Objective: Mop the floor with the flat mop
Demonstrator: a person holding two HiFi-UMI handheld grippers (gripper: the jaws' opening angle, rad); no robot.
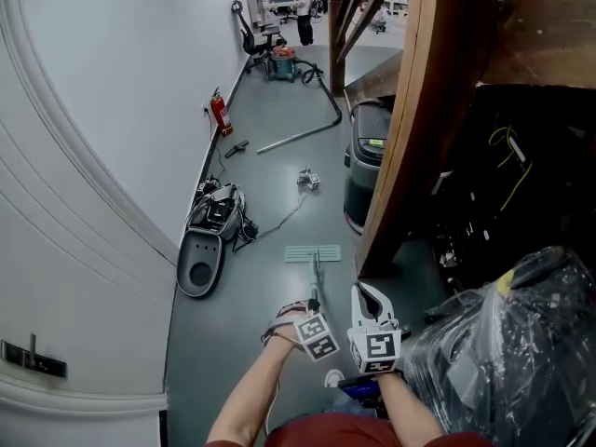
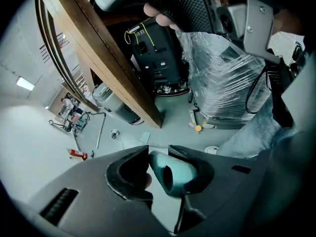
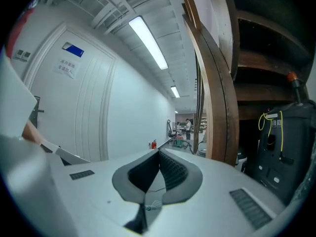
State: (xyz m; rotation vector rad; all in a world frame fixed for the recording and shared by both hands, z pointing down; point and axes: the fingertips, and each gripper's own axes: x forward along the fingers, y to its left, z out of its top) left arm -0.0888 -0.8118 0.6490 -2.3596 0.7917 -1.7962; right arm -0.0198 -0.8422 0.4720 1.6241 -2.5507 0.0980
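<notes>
My left tool is clamped on the teal handle of the flat mop, gripping it close to the handle's open top end. The handle runs away from me, down to the pale green mop head, which lies flat on the grey floor just ahead of both tools. In the left gripper view the mop head is a small pale rectangle far below the jaws.

My right tool sits just beside the left one, a little to its right. Its jaws are together at the tips with nothing between them. Through the gap beneath them I can make out a bit of the mop down on the floor.

Immediately to my right is a bundle wrapped in clear plastic film, and a slanting wooden beam rises beyond it. A dark grey bin stands against the beam's far side.

To the left, along the white wall, a grey oval housing lies with a tangle of cables. Farther down the wall stands a red fire extinguisher. A metal pipe lies across the floor past it, and a green vacuum cleaner stands near the far end.
</notes>
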